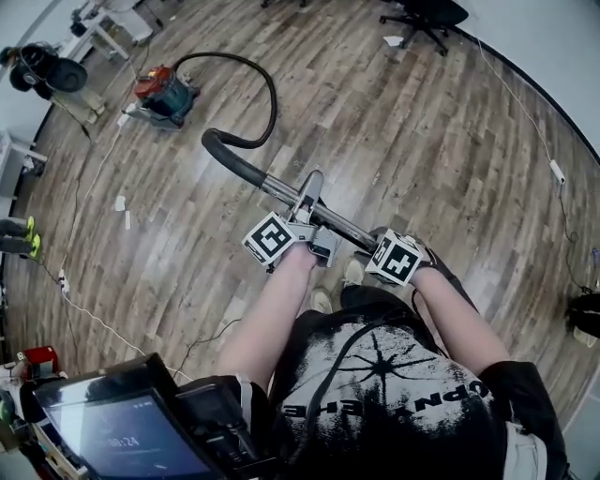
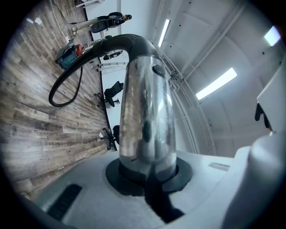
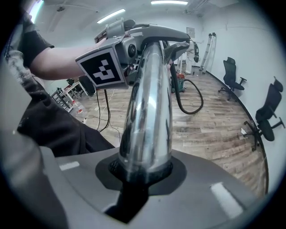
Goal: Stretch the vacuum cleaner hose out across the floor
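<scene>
So we've got the vacuum cleaner [image 1: 161, 94] parked on the floor [image 1: 422, 141] at 11 o'clock, its black hose [image 1: 273, 98] looping over to the chrome wand [image 1: 342, 223], and the fingers of both the left gripper [image 1: 307, 199] and the right gripper [image 1: 373, 242] are clamped on that wand dead center.

Left gripper [image 1: 307, 195] and right gripper [image 1: 375, 246] both sit on the chrome wand [image 1: 339, 223], left one nearer the black curved handle [image 1: 223, 150]. From that handle the black hose [image 1: 270, 94] loops back over the wood floor [image 1: 441, 150] to the vacuum cleaner [image 1: 161, 94] near the floor's upper-left edge. Office chair [image 1: 427, 14] at top edge; a lit screen [image 1: 117, 433] in the bottom-left corner.
</scene>
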### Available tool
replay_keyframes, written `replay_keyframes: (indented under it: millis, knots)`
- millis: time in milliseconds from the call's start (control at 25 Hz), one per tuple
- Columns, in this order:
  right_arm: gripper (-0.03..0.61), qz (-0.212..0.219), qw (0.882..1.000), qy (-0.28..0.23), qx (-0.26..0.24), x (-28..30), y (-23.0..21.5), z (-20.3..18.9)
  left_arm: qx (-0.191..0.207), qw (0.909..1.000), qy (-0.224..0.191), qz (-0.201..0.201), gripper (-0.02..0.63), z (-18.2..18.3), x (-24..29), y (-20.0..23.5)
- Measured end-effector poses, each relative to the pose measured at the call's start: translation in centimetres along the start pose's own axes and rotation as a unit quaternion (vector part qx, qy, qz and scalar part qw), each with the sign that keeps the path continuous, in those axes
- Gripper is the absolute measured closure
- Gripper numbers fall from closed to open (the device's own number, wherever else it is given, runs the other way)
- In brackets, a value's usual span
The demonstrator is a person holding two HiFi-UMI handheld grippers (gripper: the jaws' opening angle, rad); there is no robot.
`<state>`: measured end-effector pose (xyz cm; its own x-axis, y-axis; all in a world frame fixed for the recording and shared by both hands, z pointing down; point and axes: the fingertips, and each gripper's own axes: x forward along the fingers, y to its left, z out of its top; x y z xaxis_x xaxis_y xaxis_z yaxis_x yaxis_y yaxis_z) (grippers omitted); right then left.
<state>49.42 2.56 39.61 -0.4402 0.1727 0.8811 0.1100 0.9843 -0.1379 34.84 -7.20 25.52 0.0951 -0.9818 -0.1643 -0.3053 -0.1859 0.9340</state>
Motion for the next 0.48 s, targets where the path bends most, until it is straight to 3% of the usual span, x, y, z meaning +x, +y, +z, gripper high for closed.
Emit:
replay_keyframes:
  millis: [120,240,400,480]
  knots:
    - [0.497,-0.007,1.000,0.005,0.009,0.4,1.8,-1.1,-0.029,0.9995,0.007,-0.006,0.577,-1.6,-1.5,0.1]
    - [0.500,-0.017,1.000,0.010,0.018,0.2,3.1,-2.6,-0.018,0.9996,0.020,-0.010,0.577,-3.4,-2.4,0.1]
    - [0.500,-0.018,0.999,0.024,0.033,-0.8,4.9,-5.5,-0.072,0.9970,0.017,-0.021,0.577,-6.4,-3.1,-1.4]
    - [0.499,-0.015,0.999,0.024,0.029,-1.6,5.4,-6.4,-0.054,0.9983,0.017,-0.015,0.577,-7.3,-3.4,-1.6]
